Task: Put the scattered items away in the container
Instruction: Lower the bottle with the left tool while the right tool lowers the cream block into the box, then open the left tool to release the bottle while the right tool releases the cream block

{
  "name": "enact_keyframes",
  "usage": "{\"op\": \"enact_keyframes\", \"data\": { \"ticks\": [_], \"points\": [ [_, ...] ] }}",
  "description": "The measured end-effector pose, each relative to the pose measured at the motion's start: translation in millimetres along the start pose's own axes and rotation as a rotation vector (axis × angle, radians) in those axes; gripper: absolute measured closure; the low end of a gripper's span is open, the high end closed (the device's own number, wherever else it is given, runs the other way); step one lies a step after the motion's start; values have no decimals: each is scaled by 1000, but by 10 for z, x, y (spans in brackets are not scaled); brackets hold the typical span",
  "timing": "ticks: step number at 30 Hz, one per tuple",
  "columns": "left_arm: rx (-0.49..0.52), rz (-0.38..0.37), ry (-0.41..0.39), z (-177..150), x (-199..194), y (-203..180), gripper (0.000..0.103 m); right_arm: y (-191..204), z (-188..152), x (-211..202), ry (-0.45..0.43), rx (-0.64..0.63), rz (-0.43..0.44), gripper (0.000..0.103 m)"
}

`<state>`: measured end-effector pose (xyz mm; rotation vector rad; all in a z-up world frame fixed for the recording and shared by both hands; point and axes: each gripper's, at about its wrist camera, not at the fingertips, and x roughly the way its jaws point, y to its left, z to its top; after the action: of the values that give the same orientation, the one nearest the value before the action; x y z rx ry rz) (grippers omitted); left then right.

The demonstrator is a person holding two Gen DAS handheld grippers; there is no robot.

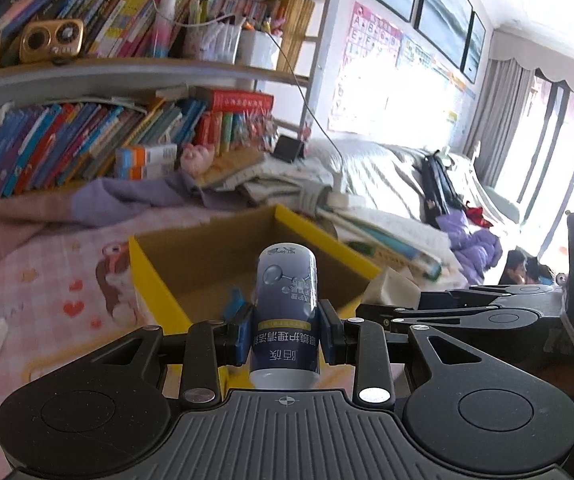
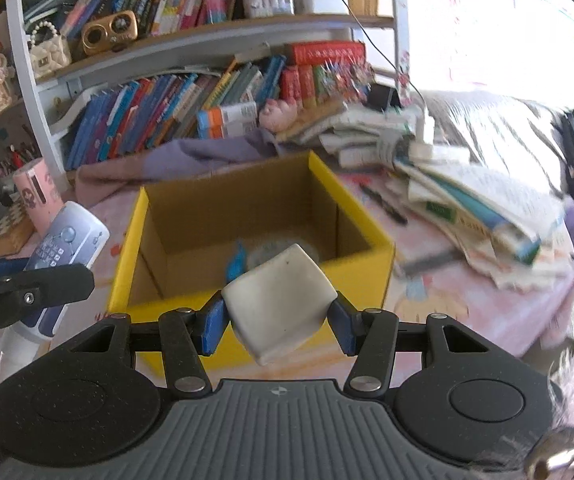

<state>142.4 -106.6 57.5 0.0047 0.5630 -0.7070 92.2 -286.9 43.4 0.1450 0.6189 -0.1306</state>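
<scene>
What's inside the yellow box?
Inside the yellow box lie a small blue thing and something grey and fuzzy. The white block in the right gripper hides the rest.

Your right gripper (image 2: 279,320) clamps a white block (image 2: 279,304) just in front of the yellow box (image 2: 367,268), while your left gripper (image 2: 27,284) holds a blue bottle (image 2: 67,244) beside it.
</scene>
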Motion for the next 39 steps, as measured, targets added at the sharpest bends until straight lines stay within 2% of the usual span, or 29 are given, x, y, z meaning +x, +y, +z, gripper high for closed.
{"op": "enact_keyframes", "data": {
  "ticks": [9,20,28,39],
  "points": [
    [-41,62,-14,293,522,49,72,-153,517,556,-8,-95,54,52],
    [-113,178,27,427,1144,200,72,-254,805,1281,44,-219,139,52],
    [-138,246,105,362,1502,336,72,-204,865,1784,122,-322,195,52],
    [-191,287,207,269,1693,429,72,-92,822,2058,220,-440,242,52]
  ]
}}
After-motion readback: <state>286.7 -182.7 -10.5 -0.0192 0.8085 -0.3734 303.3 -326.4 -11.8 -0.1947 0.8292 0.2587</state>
